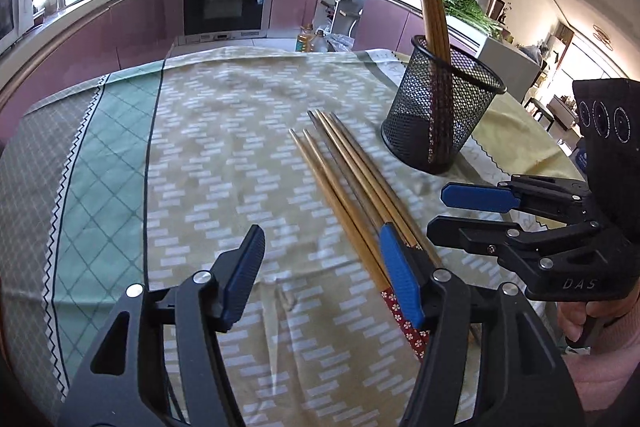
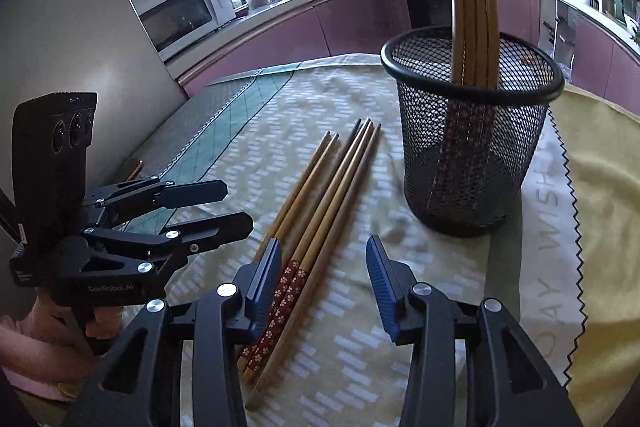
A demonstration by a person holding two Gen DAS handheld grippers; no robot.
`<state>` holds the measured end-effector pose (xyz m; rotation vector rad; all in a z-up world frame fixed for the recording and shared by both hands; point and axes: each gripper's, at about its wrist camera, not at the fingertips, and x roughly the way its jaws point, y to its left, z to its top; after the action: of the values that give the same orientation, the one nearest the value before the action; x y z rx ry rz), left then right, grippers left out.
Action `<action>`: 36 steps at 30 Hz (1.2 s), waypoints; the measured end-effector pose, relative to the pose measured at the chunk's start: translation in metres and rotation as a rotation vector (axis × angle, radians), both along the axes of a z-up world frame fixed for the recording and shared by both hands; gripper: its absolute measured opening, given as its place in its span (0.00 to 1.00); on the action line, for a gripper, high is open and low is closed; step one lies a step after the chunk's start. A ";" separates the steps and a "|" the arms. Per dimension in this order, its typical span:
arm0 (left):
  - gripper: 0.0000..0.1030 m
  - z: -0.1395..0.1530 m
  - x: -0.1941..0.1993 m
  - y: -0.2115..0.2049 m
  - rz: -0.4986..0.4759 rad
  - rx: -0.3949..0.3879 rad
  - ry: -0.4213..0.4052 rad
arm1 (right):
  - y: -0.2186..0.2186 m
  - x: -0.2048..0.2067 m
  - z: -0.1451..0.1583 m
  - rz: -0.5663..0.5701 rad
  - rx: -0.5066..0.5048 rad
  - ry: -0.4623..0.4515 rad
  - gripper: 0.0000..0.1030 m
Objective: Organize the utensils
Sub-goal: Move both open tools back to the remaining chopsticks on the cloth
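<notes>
Both claws hang spread and empty above the tablecloth (image 1: 224, 131). The left gripper (image 1: 320, 279) has the loose chopsticks (image 1: 352, 179) running under its right-hand finger. The right gripper (image 2: 324, 287) sees them beneath its left finger, possibly touching it. The mesh holder (image 2: 472, 155), ahead-right of both, keeps several chopsticks upright.

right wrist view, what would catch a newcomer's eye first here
The black mesh holder stands upright at right on the patterned tablecloth, with several wooden chopsticks rising out of it. To its left a bundle of loose chopsticks lies flat on the cloth. Both open grippers, right and left, hover near the bundle.
</notes>
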<state>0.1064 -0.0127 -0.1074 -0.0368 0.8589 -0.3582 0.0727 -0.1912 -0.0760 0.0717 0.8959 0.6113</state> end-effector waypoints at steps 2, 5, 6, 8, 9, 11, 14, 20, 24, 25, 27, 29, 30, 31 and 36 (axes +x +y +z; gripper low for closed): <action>0.57 -0.002 0.001 -0.002 -0.002 0.002 0.007 | -0.001 0.000 -0.002 -0.009 -0.003 0.009 0.41; 0.56 -0.006 0.004 -0.005 -0.004 0.010 0.018 | -0.004 0.000 -0.003 -0.021 -0.008 0.011 0.41; 0.55 -0.007 0.006 -0.006 -0.003 0.012 0.021 | -0.004 0.000 -0.003 -0.023 -0.010 0.012 0.41; 0.54 -0.008 0.008 -0.008 -0.003 0.019 0.030 | -0.005 0.001 -0.006 -0.024 -0.010 0.015 0.41; 0.54 -0.009 0.009 -0.009 -0.001 0.019 0.034 | -0.004 0.002 -0.006 -0.024 -0.013 0.015 0.41; 0.54 -0.010 0.010 -0.009 -0.001 0.020 0.037 | -0.001 0.003 -0.007 -0.024 -0.018 0.015 0.41; 0.53 -0.011 0.011 -0.010 -0.001 0.027 0.034 | 0.001 0.003 -0.008 -0.028 -0.034 0.009 0.41; 0.51 -0.012 0.014 -0.013 0.002 0.042 0.036 | 0.004 0.003 -0.010 -0.026 -0.042 0.008 0.40; 0.51 -0.012 0.015 -0.014 0.002 0.054 0.033 | 0.004 0.002 -0.010 -0.029 -0.051 0.003 0.40; 0.50 -0.013 0.015 -0.014 0.002 0.056 0.032 | 0.004 0.003 -0.010 -0.029 -0.051 0.003 0.40; 0.50 -0.013 0.016 -0.014 0.003 0.061 0.031 | 0.004 0.003 -0.010 -0.032 -0.053 0.002 0.39; 0.48 -0.013 0.016 -0.014 0.004 0.064 0.031 | 0.005 0.002 -0.009 -0.032 -0.054 0.002 0.39; 0.48 -0.013 0.016 -0.014 0.004 0.067 0.030 | 0.005 0.002 -0.010 -0.034 -0.056 0.000 0.38; 0.47 -0.013 0.016 -0.014 0.004 0.067 0.029 | 0.005 0.003 -0.010 -0.037 -0.059 0.000 0.37; 0.43 -0.013 0.017 -0.014 0.001 0.074 0.028 | 0.004 0.006 -0.011 -0.046 -0.068 0.001 0.33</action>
<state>0.1238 -0.0264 -0.1203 0.0259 0.8991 -0.3254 0.0788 -0.1873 -0.0869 0.0317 0.9124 0.5376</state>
